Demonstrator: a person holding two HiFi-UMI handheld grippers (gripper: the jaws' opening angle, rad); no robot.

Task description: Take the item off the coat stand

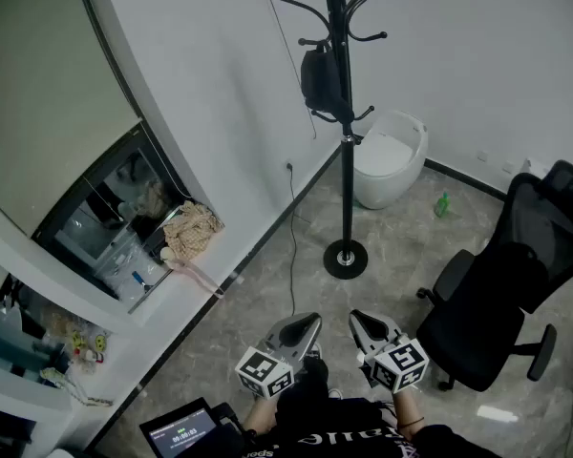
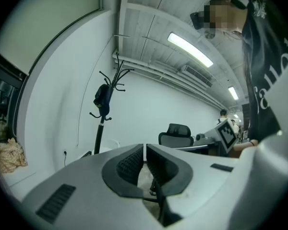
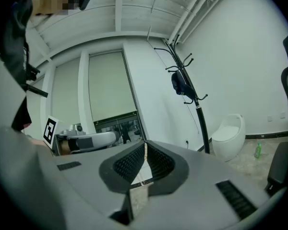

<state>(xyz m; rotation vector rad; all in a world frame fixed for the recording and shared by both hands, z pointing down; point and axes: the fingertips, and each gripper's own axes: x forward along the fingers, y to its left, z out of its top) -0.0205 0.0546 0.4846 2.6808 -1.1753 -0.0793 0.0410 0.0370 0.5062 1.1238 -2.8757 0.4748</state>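
Well, the small black bag (image 1: 317, 79) looks like a soft, slack thing, probably light. It should sag and swing once it is lifted, not hold its shape. The safest hold, by the look of it, is high up, on the strap or top edge where it loops over the hook, so it can be raised clear of the curled prong. The strap itself is too small to make out.

In looks it is dark all over, a plump pouch, narrower at the top. It hangs against the pole of the tall black metal coat stand (image 1: 347, 160), on the far side of the room by the white wall.

The left gripper (image 1: 301, 327) has its jaws pressed together on nothing. The right gripper (image 1: 368, 327) is likewise closed and empty. Both are held low, near the person and well apart from the stand.
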